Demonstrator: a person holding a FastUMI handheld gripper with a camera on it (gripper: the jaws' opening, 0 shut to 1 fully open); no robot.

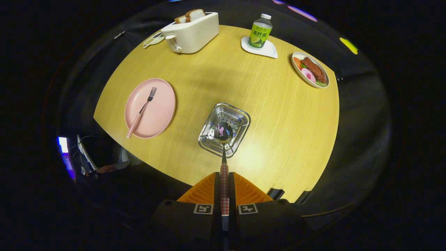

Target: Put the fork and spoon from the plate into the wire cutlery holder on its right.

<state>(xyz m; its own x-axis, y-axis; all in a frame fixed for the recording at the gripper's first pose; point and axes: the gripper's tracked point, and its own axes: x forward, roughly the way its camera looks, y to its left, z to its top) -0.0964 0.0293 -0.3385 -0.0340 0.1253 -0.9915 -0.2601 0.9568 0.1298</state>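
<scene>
Looked down on a round, pale wood-grain table (pixel 271 115), brightly lit near the middle and ringed by dark booth floor. Off the table's near-left rim, in shadow: a glowing screen (pixel 63 144) and some dim clutter, too dark to tell apart. On the left of the tabletop, a pink plate (pixel 158 115) with the fork (pixel 142 111) lying slantwise across it, tines pointing away, checked handle reaching the plate's near rim. Beyond the plate, at the far edge, a cream toaster (pixel 191 35) with bread slices (pixel 190 15) standing in its slot, and a small white dish (pixel 153 40) just to its left. Right of the plate, near the centre, the perforated metal cutlery holder (pixel 240 116). Held over it, the spoon (pixel 223 132), bowl above the holder's inside, checked handle running back and clamped between the two orange fingers (pixel 244 191) of the gripper (pixel 224 179), jaws drawn narrow around it. Farther right at the far edge, a green bottle (pixel 260 33) upright on a white coaster (pixel 270 50). Rightmost, a shallow bowl of food (pixel 310 69) near the rim.
</scene>
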